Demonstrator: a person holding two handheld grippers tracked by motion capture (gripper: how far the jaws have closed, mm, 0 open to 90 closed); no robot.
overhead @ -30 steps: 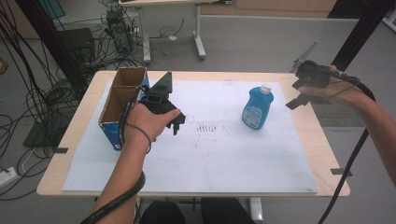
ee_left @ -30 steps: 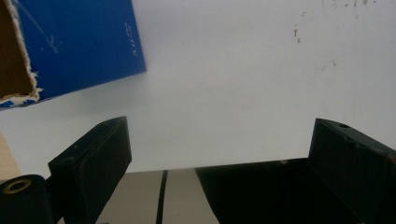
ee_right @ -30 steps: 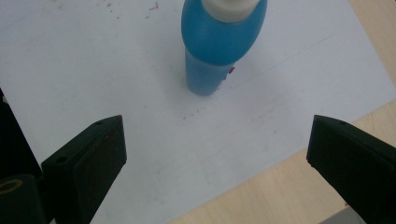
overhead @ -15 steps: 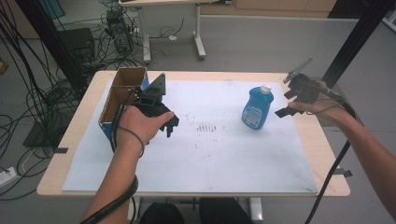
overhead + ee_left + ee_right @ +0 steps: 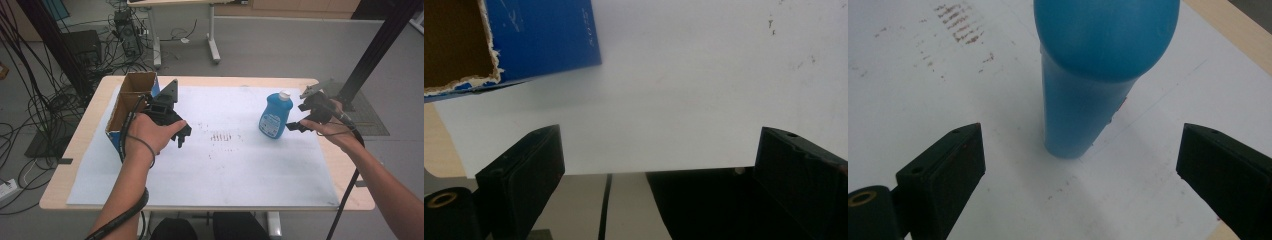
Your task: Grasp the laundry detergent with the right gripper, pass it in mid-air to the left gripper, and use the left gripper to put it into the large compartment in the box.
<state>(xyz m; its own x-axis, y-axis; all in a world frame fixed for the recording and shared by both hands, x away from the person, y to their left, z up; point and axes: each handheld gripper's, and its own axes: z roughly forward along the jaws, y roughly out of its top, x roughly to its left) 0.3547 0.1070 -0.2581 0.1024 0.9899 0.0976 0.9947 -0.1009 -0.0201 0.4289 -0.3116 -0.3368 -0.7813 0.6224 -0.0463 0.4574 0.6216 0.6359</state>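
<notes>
The blue bottle [image 5: 275, 116] stands upright on the white sheet [image 5: 225, 165] that covers most of the counter [image 5: 90, 150]. It has a white cap and a label on its front, and it serves as the reference for all positions below.

Right gripper [image 5: 295, 126]: held in the person's right hand [image 5: 332, 131], just beside the bottle on its right, at the height of the bottle's lower half. The jaws are spread wide and grasp nothing. In the right gripper view the bottle [image 5: 1098, 75] stands ahead of the right gripper [image 5: 1080, 170], in line with the gap between the two jaws but still clear of both. No jaw touches the bottle.

Left gripper [image 5: 182, 135]: held in the person's left hand [image 5: 150, 135], well apart from the bottle on its left, above the white sheet. In the left gripper view the jaws of the left gripper [image 5: 659, 165] are released and wide apart, with bare white sheet [image 5: 684, 90] between them.

Cardboard box [image 5: 131, 107]: farther left of the bottle than the left gripper, at the left edge of the sheet. It is open at the top, brown inside and blue outside. In the left gripper view a blue corner of the box [image 5: 544, 35] with a torn rim lies beyond the left jaw.

Brown marks [image 5: 224, 136]: a patch of small smudges on the sheet, left of the bottle, between it and the left gripper.
</notes>
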